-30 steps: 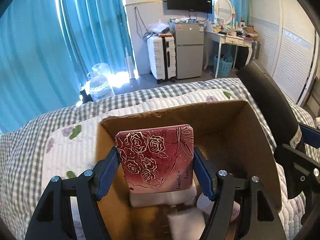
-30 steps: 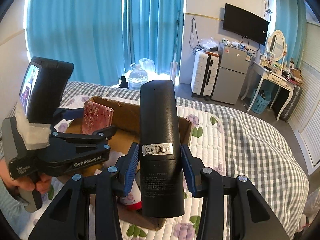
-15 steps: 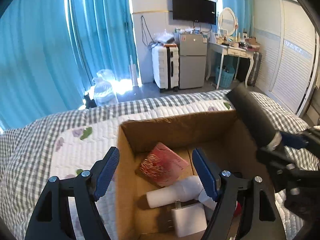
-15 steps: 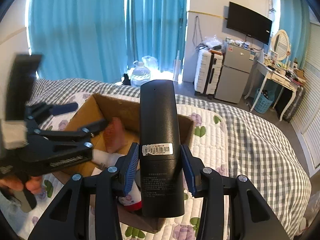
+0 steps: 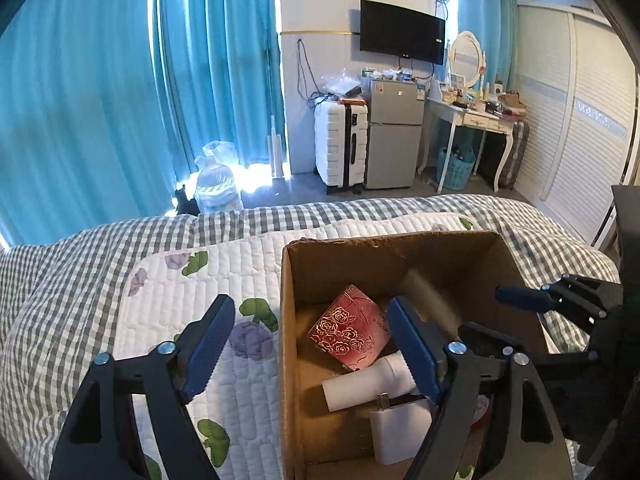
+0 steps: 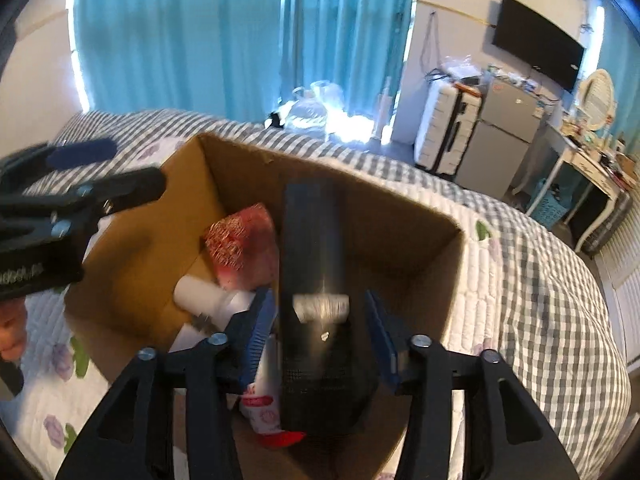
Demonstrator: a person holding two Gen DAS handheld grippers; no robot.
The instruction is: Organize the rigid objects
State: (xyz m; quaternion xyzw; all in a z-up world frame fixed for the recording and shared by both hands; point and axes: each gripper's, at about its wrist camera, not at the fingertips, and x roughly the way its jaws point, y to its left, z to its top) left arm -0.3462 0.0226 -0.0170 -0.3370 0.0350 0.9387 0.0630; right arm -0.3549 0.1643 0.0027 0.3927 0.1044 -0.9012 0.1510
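Note:
A cardboard box (image 5: 292,280) stands on the bed; it also shows in the right wrist view (image 6: 392,236). Inside lie a red rose-patterned tin (image 5: 350,334), a white bottle (image 5: 368,384) and a white charger (image 5: 400,428). My left gripper (image 5: 312,344) is open and empty, straddling the box's left wall. My right gripper (image 6: 320,332) is over the box, its jaws standing a little apart from a long black device (image 6: 320,300) between them; the view is blurred. The tin (image 6: 240,244) lies to the left of the device.
A white quilted mat with flowers (image 5: 192,304) covers the checked bedspread (image 5: 60,264) left of the box. A red-capped tube (image 6: 264,404) lies in the box near the right gripper. Beyond the bed are a suitcase (image 5: 340,144), a small fridge (image 5: 394,136) and a dressing table (image 5: 476,116).
My left gripper let go of the red tin, which now lies in the box, and has moved left and back. My right gripper has tilted down over the box and its jaws have spread from the black device.

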